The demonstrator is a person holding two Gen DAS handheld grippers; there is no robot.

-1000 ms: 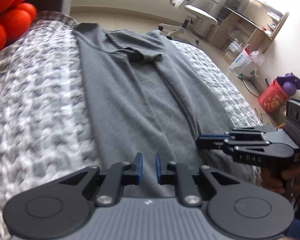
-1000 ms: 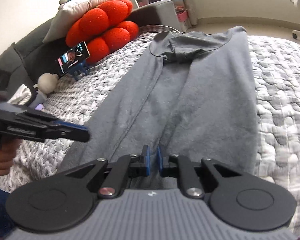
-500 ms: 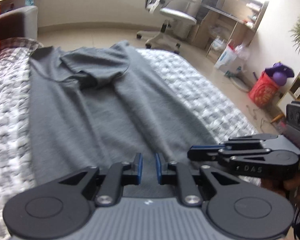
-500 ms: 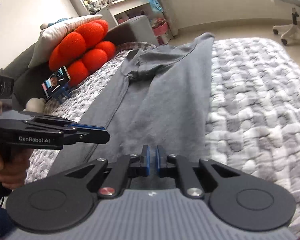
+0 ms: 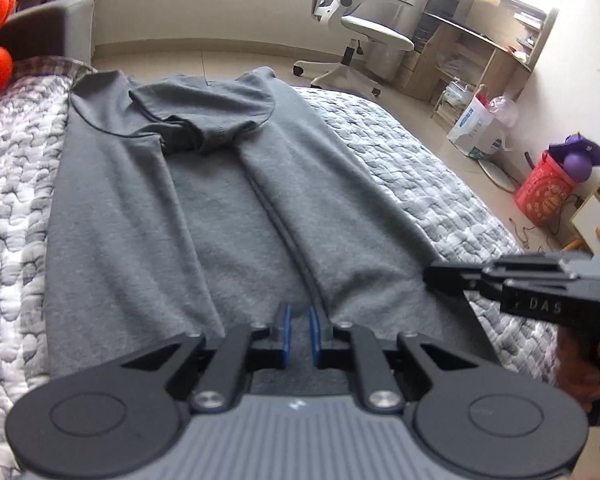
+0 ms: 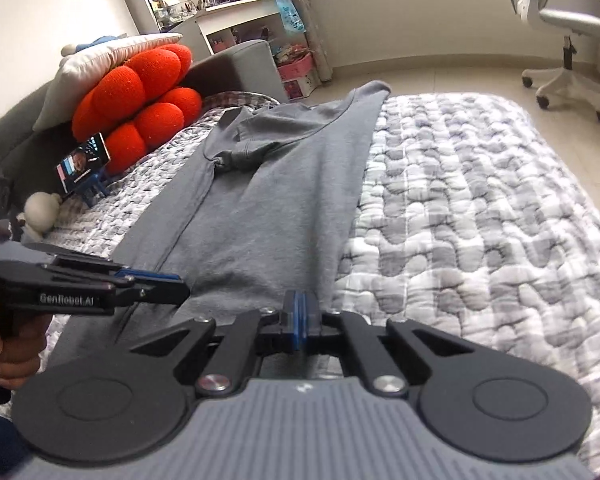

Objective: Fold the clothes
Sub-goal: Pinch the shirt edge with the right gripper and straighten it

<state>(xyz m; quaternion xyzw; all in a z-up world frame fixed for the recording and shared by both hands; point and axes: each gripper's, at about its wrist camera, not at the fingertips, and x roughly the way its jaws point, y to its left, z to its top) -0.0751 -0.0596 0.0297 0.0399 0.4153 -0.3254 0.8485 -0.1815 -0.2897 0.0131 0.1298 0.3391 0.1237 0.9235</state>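
The grey T-shirt (image 5: pixel 204 216) is lying lengthwise on the quilted bedspread (image 6: pixel 480 216), its collar end pointing away toward the far edge of the bed and its hem end nearest the two grippers. Both long sides are already lying folded inward over the middle of the T-shirt, with the sleeves bunched just below the collar, so the narrowing step looks done and the lengthwise fold, hem toward collar, looks to be the step in hand.

The left gripper (image 5: pixel 299 334) is hovering over the hem end of the T-shirt, near the seam where the two folded sides are meeting; its blue pads are standing a little apart with nothing pinched between them. The right gripper (image 6: pixel 301 322) is sitting at the hem corner of the T-shirt on the side toward the bare quilt, and its pads are pressed together; no cloth appears caught in them, though the very tips are hiding the fabric edge, so that is a judgement.

Neither gripper seems to be holding the T-shirt yet. The next move is likely calling for both sets of jaws to spread, drop onto the two hem corners of the T-shirt, pinch through all the layers, and then carry the hem evenly toward the collar without letting the folded sides slip open
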